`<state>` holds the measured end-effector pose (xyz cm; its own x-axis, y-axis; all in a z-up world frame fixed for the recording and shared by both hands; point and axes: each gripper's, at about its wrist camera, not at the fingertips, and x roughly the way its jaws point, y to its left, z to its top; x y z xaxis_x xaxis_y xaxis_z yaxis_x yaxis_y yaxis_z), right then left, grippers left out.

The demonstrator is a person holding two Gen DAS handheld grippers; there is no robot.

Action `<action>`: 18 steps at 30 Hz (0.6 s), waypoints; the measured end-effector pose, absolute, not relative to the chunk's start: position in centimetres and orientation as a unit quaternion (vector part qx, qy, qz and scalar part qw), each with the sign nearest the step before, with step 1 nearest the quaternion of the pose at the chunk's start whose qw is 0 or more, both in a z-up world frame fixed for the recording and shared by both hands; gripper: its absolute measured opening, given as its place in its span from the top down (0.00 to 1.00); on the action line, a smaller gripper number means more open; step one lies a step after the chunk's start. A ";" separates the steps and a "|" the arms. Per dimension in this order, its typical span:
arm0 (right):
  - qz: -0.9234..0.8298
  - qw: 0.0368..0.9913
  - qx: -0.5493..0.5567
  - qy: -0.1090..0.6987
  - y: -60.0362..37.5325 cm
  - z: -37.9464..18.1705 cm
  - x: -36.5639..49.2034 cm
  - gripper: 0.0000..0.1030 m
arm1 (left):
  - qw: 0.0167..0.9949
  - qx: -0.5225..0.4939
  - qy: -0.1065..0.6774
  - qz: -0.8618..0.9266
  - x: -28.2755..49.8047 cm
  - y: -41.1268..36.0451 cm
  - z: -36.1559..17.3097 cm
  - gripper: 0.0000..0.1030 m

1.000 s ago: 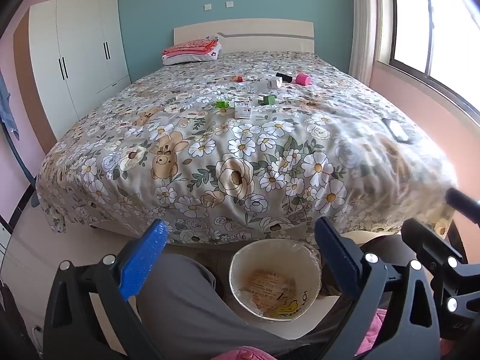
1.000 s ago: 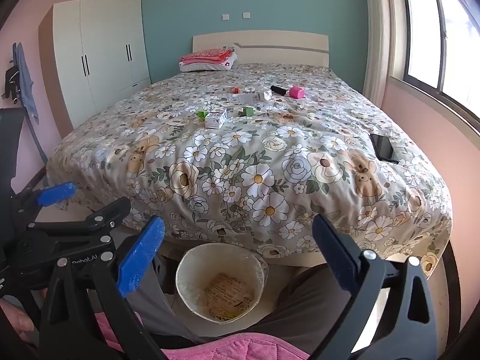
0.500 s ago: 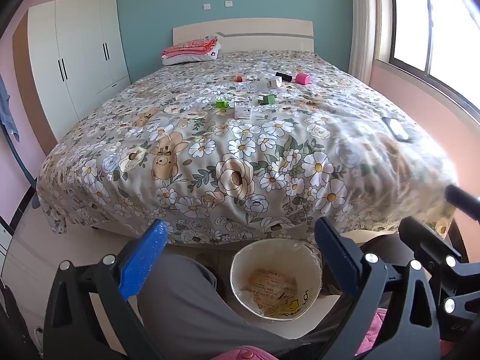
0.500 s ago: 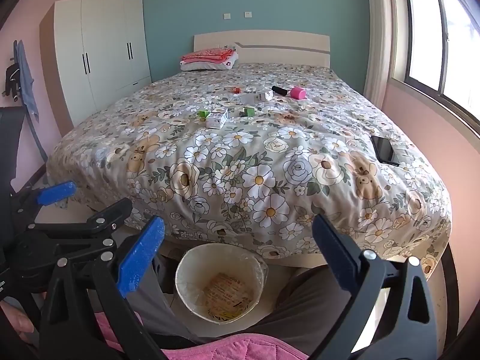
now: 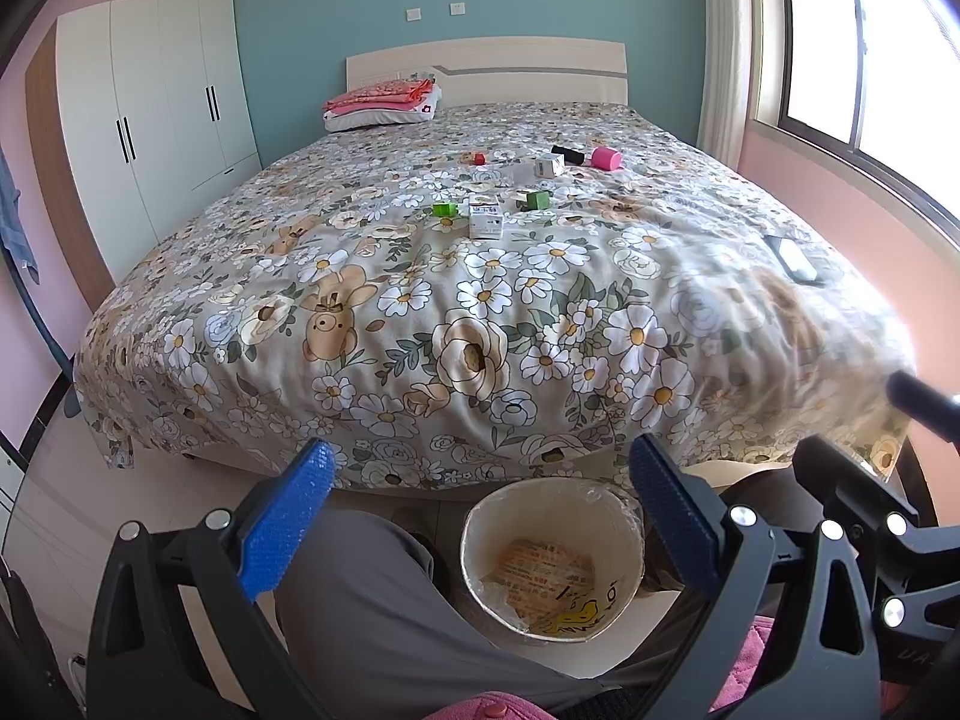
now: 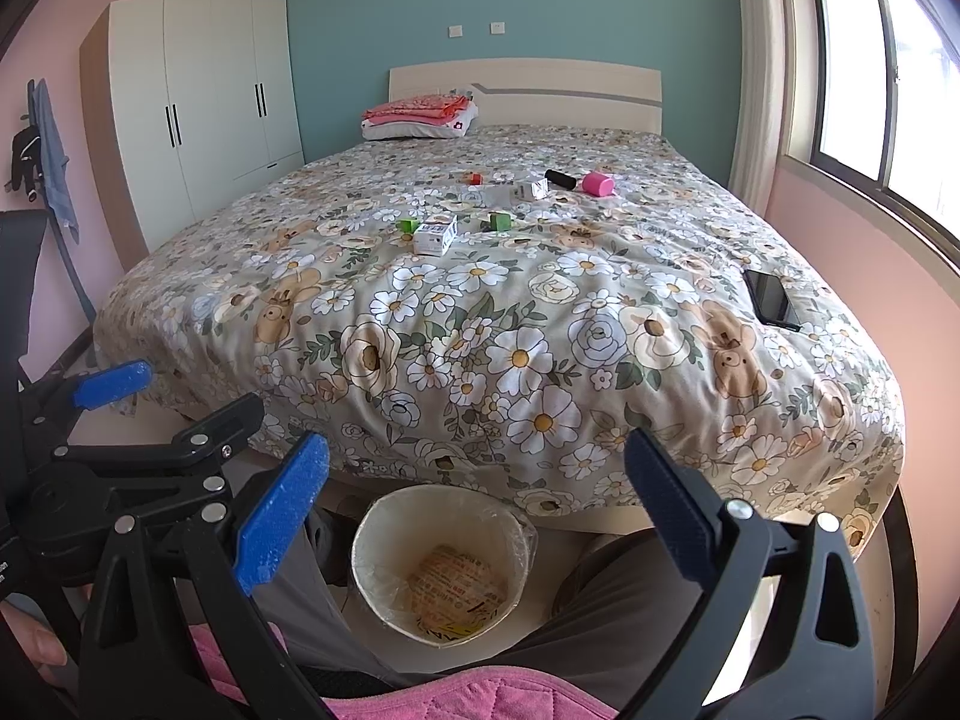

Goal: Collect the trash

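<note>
Though neither the left gripper [image 5: 480,516] nor the right gripper [image 6: 477,507] holds anything, jaws spread wide on both, the trash lies well ahead at 12 o'clock on the bed [image 5: 480,312]: a white carton [image 5: 485,223] nearest, green blocks [image 5: 445,210] flanking it, and further back a second small box [image 5: 549,166], a black tube [image 5: 568,154] and a pink cylinder [image 5: 606,158]. These look light and mostly stiff, so I judge the carton best pinched across its narrow faces, gently lest the card crush, while the round pieces may roll on the soft quilt and want a grip across the middle. The lined bin [image 6: 441,564] waits at 6 o'clock between the person's knees.
</note>
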<state>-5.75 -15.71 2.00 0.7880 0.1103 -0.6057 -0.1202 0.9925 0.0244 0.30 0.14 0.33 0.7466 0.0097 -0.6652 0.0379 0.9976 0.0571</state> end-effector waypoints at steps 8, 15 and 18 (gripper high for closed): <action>0.061 0.946 -0.008 0.319 -15.8 1.8 -5.9 0.06 | 0.934 0.034 0.357 -0.008 0.2 0.1 0.3 0.03; 0.061 0.946 -0.009 0.319 -15.7 1.7 -5.9 0.06 | 0.934 0.034 0.356 -0.008 0.2 0.1 0.3 0.03; 0.061 0.946 -0.009 0.319 -15.7 1.7 -5.9 0.06 | 0.934 0.034 0.356 -0.008 0.2 0.1 0.3 0.03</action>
